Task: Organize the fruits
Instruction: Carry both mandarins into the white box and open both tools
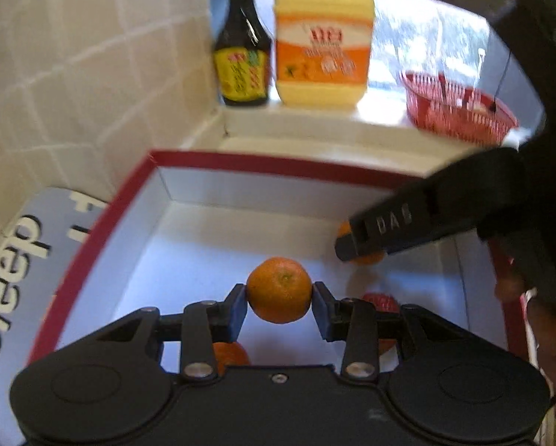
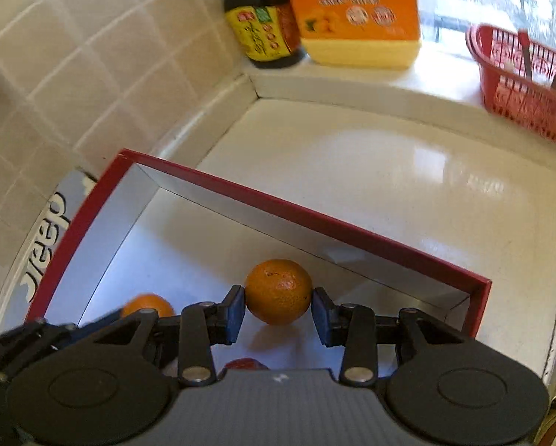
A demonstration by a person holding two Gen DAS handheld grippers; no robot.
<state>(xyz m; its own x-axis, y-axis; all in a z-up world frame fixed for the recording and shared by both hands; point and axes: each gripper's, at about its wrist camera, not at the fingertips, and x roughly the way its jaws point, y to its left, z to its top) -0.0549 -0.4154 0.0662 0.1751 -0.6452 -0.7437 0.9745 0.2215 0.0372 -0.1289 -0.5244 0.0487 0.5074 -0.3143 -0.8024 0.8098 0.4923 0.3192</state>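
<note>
Left tool (image 1: 279,299) clamped on an orange (image 1: 279,290), blue pads touching both flanks, fruit held above the white floor of the red-rimmed box (image 1: 240,160); right tool (image 2: 278,301) likewise clamped on a second orange (image 2: 278,291), over the same box (image 2: 315,219) near its far wall; seen in the left view entering from the right side, fruit partly hidden behind it. Loose in the box: another orange (image 2: 148,304) and a red fruit (image 1: 383,301), both below and behind the tools. Held fruits near round, no long axis worth noting; stem end of the left one turned toward the camera. Judged relation for release: box floor directly beneath each fruit, so straight down; right tool nearer the far wall, left nearer the middle. Beyond the box on the ledge: dark sauce bottle (image 1: 242,63), yellow jug (image 1: 324,41), red basket (image 1: 459,111). Surface (image 2: 389,171) outside the box glossy and pale.
</note>
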